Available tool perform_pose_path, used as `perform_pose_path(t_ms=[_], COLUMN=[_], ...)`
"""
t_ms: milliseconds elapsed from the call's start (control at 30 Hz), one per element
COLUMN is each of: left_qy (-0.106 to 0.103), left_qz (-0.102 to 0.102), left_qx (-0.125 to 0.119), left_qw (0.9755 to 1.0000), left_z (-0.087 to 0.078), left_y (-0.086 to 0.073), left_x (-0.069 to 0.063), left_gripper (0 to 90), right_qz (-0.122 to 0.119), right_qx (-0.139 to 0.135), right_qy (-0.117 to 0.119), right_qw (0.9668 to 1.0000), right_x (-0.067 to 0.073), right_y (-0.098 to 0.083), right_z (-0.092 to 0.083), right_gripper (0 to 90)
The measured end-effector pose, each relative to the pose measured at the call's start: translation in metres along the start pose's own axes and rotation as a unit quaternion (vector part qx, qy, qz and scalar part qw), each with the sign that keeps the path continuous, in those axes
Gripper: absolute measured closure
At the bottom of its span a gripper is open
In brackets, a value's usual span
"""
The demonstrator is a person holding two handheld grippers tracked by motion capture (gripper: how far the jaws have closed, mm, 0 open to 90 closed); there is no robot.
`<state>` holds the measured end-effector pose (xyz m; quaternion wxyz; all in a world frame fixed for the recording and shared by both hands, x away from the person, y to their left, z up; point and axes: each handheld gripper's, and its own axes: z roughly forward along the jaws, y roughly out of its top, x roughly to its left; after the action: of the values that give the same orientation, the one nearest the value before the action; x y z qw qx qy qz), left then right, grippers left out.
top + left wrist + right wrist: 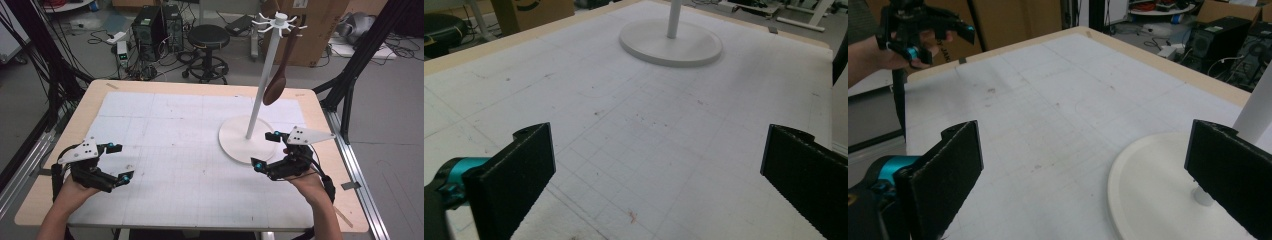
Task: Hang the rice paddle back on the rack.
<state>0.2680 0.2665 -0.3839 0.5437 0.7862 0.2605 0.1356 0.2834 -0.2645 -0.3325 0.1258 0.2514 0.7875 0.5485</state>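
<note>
Seemingly the work is finished or nearly so: the table (pixel 200 87), a pale wood board under a scuffed white gridded mat, carries the white rack (pixel 263 80), a slim pole on a round flat base just ahead of the right gripper's jaws, with the smooth brown wooden spoon (pixel 278 80) hanging from a hook at its top, high above them. Both the right gripper (pixel 266 151) and the left gripper (pixel 116 161) gape wide, holding nothing, the left well apart from the rack.

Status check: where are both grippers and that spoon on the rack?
Left gripper open, empty, low over the mat. Right gripper open, empty, at the stand's base. Brown spoon hanging from the rack top. Nothing between.
</note>
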Motion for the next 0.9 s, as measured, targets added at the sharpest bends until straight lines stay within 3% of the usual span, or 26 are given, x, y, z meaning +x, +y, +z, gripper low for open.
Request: perform_pose_path(t_ms=[433,667,900], left_qy=[-0.002,-0.014,-0.019], left_qz=[-0.001,-0.002,-0.003], left_qx=[-0.011,-0.018,-0.028], left_qw=[0.9999,0.9997,0.9994], left_z=[-0.003,-0.004,-0.006], left_y=[0.000,0.000,0.000], left_x=[-0.001,-0.001,0.000], left_gripper=[1.7,1.7,1.7], right_qz=[-0.006,-0.007,0.001], right_qx=[-0.002,-0.007,0.005], right_qy=[0.005,-0.003,0.006], right_qw=[1.0000,0.9999,1.0000], right_x=[0.010,0.009,0.009], right_y=[-0.026,-0.033,-0.045], right_z=[0.009,0.008,0.009], right_gripper=[1.0,1.0,1.0])
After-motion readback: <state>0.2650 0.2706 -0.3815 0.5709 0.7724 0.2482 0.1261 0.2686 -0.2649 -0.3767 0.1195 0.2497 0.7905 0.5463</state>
